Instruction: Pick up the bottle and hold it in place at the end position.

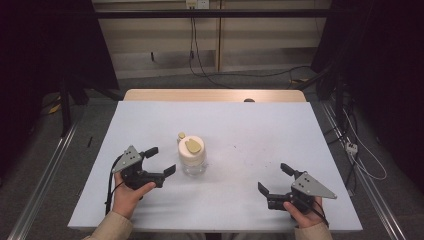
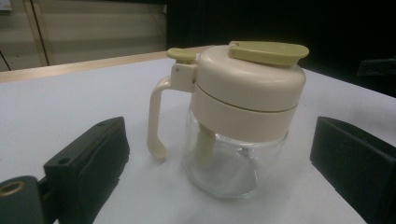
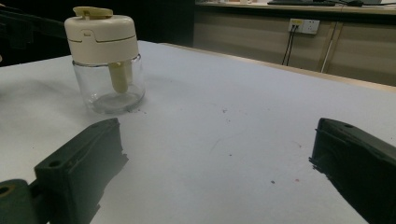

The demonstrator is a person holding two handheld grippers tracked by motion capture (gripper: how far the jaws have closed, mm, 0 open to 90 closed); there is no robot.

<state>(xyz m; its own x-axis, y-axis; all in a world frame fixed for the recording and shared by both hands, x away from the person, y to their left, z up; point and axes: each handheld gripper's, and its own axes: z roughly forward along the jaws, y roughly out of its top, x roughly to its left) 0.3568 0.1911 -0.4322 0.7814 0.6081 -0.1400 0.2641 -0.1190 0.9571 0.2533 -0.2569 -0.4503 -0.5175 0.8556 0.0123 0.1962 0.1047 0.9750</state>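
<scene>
Jaws of both grippers stand wide apart, holding nothing; the left gripper (image 1: 159, 161) faces the jar (image 1: 192, 155) just ahead, bare tabletop (image 1: 260, 130) around the right gripper (image 1: 274, 180).

A small dark thing (image 1: 249, 100) at the table's (image 1: 150, 125) far edge is too small to identify.

We hold a hand-held gripper in each hand, forearms entering from the near edge. Our left hand-held gripper (image 1: 160, 160) points right, its jaws spread wide. Our right hand-held gripper (image 1: 274, 179) sits well apart from it, angled up and left, its jaws likewise parted.
</scene>
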